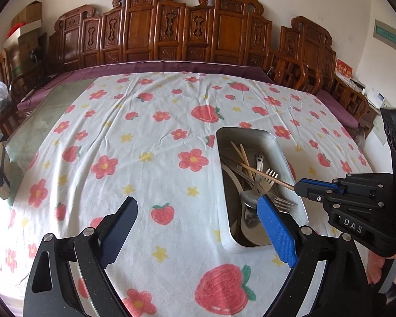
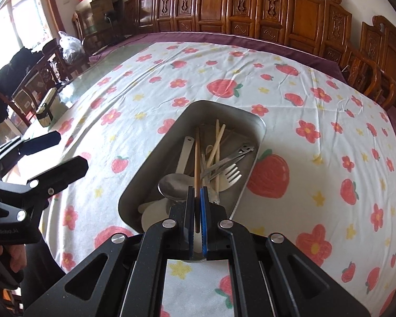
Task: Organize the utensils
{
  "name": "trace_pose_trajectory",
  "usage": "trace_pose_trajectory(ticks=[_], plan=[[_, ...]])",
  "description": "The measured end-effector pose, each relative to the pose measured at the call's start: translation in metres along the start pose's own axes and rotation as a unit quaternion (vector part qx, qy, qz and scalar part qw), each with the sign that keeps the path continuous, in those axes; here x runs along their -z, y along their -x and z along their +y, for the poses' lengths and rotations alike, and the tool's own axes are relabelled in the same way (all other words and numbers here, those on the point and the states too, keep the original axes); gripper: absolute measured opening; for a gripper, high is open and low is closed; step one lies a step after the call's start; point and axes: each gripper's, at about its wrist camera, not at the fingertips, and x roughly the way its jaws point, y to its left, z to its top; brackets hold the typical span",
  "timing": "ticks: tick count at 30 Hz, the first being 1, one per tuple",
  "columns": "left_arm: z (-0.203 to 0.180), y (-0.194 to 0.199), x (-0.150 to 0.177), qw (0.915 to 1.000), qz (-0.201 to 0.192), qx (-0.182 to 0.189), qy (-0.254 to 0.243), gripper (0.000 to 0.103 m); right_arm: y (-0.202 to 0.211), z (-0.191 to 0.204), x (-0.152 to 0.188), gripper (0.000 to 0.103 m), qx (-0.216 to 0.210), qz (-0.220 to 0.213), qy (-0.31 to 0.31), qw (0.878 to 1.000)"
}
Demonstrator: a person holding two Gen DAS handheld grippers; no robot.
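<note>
Right-wrist view: right gripper pinching a chopstick over the metal tray of utensils, left gripper spread empty (thin stick, so likely to pivot, slip, or snag a fork).

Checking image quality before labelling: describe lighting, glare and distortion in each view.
Left wrist view: even daylight, strong fisheye bowing of the tablecloth, dark corner vignette, sharp. Right wrist view: blown-out window upper left, soft sheen inside the metal tray, same bowing.
</note>
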Motion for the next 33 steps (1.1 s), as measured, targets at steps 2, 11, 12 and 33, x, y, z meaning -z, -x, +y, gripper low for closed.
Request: trace_pose_trajectory(ticks=[2, 11, 12, 33], plan=[[0.002, 0.0, 0.002, 1.0, 0.0, 0.001, 0.0, 0.088, 0.0, 0.002, -0.002, 0.005, -0.005, -0.002, -0.001, 1.0], [0.006, -0.002, 0.005, 1.0, 0.003, 0.002, 0.002, 0.088, 0.007, 0.01, -0.011, 0.005, -0.041, -0.023, 0.001, 0.999], [0.006, -0.002, 0.005, 1.0, 0.003, 0.002, 0.003, 0.088, 0.007, 0.011, -0.012, 0.005, -0.046, -0.026, 0.004, 0.999], [-0.024, 0.035, 0.003, 0.9993, -0.033, 0.006, -0.015, 0.095, 0.05, -0.017, 0.018, 0.015, -0.042, -0.066, -0.013, 0.997]])
